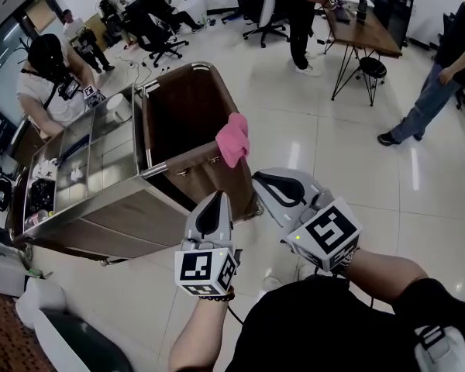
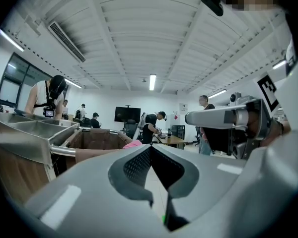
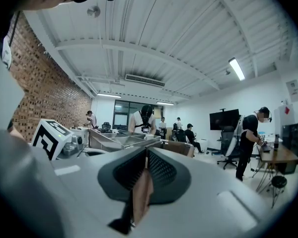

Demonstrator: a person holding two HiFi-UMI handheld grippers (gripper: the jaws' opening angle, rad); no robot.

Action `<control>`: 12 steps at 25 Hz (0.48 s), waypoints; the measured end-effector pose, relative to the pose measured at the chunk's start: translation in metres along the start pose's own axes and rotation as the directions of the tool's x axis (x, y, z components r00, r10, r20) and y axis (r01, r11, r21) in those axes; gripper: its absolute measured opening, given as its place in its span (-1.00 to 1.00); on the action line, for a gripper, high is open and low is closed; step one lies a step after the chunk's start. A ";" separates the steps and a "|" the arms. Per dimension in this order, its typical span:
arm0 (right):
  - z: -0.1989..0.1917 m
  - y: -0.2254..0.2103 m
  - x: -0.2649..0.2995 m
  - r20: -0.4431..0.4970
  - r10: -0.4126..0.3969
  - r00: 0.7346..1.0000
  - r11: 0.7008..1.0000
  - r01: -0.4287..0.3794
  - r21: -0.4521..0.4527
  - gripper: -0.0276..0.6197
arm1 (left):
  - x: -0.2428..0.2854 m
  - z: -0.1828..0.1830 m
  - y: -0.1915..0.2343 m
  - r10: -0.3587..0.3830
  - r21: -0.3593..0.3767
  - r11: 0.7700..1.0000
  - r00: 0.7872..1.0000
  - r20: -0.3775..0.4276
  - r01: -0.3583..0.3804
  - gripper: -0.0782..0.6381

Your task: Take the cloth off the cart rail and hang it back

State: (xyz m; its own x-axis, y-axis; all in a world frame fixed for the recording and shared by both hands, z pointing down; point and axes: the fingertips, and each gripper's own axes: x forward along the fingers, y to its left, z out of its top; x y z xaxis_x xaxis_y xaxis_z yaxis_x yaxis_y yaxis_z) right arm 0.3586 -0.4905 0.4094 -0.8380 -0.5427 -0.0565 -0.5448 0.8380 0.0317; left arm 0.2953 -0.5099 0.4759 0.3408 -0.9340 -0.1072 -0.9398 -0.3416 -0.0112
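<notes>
The cart point(image 1: 124, 223) stands to the left, with steel trays on top and a brown bin at its right end. The left gripper point(image 1: 215, 201) is held short of the cart's near side. Its jaws are clenched tip to tip with nothing between them, and its own view shows only floor through the gap under the pads.

Just right of it and further off, the pink cloth point(image 1: 234, 139) hangs over the cart rail point(image 1: 187, 158) at the near right corner of the bin. It is a small, soft, bunched piece that droops down the outside of the corner in loose folds. Neither gripper touches it.

To the right again, the right gripper point(image 1: 262, 180) points at the cart's end below the cloth, near it but apart. Its jaws are also closed and hold nothing. The brown sliver lower in their gap is, I judge, the cart's panel seen through it.

With the cloth on the rail and both tools empty, the task is either not begun or already finished. I can't say which. If it is the start, the next move calls for one gripper to open, rise to the drooping folds, pinch a good thickness of them and lift clear of the corner.
</notes>
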 end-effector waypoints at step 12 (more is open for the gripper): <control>0.005 0.002 -0.047 0.062 0.114 0.992 0.991 -0.109 -0.076 -0.91 | -0.023 0.021 -0.057 0.074 0.047 0.996 0.997 0.020 -0.075 -0.77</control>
State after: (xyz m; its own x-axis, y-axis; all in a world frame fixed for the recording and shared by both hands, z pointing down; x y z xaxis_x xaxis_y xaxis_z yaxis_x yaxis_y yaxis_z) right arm 0.3969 -0.4627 0.4069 -0.8913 -0.4390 -0.1139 -0.4506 0.8854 0.1138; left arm 0.3401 -0.4668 0.4578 0.2694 -0.9545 -0.1280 -0.9629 -0.2650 -0.0503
